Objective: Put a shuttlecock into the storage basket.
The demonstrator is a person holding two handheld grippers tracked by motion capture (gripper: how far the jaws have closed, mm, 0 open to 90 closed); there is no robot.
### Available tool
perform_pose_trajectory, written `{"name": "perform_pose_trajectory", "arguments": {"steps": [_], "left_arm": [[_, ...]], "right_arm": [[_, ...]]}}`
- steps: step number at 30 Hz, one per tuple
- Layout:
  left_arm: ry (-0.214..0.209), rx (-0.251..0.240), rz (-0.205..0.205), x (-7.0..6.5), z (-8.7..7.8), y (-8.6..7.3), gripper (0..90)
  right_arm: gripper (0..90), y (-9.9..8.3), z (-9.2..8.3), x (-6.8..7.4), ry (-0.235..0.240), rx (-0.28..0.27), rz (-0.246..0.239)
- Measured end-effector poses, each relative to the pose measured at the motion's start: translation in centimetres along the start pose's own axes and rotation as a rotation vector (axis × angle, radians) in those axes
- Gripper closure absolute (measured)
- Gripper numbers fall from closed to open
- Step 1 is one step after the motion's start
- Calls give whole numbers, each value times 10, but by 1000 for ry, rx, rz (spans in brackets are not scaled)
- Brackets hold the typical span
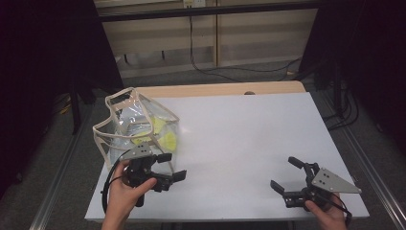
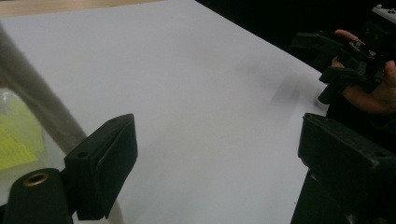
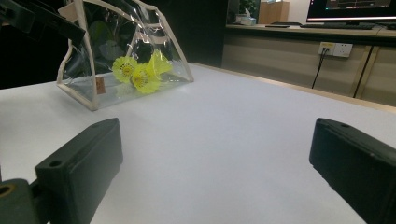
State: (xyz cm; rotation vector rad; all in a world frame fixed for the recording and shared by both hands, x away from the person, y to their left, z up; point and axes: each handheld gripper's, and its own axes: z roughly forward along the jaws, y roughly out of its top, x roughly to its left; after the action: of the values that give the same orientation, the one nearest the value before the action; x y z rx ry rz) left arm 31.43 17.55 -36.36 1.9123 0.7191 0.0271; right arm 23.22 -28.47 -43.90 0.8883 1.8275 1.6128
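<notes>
A clear plastic bag (image 1: 125,123) with beige trim stands at the left of the white table top (image 1: 249,139). Inside it lie yellow shuttlecocks (image 1: 167,140). My left gripper (image 1: 173,166) is held just in front of the bag's near corner, open, with nothing between its jaws. In the left gripper view the open left gripper (image 2: 219,163) has the bag's beige edge (image 2: 42,107) to its left. My right gripper (image 1: 286,173) rests open near the front right corner. From the right gripper view, the right gripper (image 3: 215,163) faces the bag (image 3: 93,88) and its shuttlecocks (image 3: 140,74) across bare table.
A wooden strip (image 1: 215,89) runs along the table's far edge, with cables (image 1: 230,72) on the floor behind. Metal rails (image 1: 62,172) flank the table's sides. The other hand's gripper (image 2: 341,60) shows at the far right of the left gripper view.
</notes>
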Motion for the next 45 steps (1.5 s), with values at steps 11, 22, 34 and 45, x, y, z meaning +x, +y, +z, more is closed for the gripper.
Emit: {"name": "perform_pose_trajectory", "arguments": {"steps": [11, 22, 34, 45], "left_arm": [[6, -15, -4, 6, -7, -7, 125], [9, -3, 10, 9, -8, -16, 118], [6, -15, 19, 10, -11, -22, 117], [12, -26, 19, 11, -15, -26, 117]], "right_arm": [[28, 0, 0, 0, -1, 1, 1], [28, 0, 0, 0, 0, 1, 0], [27, 0, -1, 0, -1, -1, -2], [28, 1, -1, 0, -2, -2, -6]]}}
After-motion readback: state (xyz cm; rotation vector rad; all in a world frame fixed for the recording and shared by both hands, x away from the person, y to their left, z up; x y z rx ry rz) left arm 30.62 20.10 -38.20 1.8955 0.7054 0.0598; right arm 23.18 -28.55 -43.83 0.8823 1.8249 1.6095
